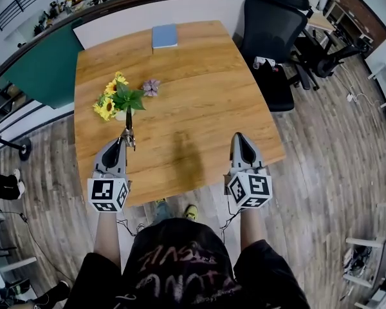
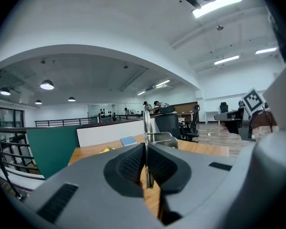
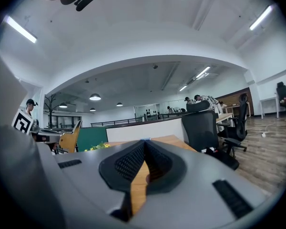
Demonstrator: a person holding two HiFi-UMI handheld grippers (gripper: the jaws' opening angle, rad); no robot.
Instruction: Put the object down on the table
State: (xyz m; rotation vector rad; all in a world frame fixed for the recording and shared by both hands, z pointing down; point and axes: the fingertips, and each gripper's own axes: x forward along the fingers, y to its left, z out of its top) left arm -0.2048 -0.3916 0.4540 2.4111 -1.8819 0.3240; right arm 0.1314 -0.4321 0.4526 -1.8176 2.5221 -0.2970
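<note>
At the near edge of the wooden table (image 1: 199, 95), the left gripper (image 1: 124, 140) (image 2: 145, 147) is clamped on a thin upright metal piece (image 1: 128, 136) (image 2: 146, 123), just short of the yellow flowers (image 1: 109, 98). The right gripper (image 1: 240, 137) (image 3: 144, 144) has its jaws pressed together on nothing. Farther back lies a blue book (image 1: 165, 35).

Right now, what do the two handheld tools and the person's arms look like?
Left tool and right tool match: grey tapered shells with black ribbed pads, each ending in a white cube printed with black square markers. A thin dark cable seems to hang below each. The person wears a black short-sleeved T-shirt with pinkish print.
</note>
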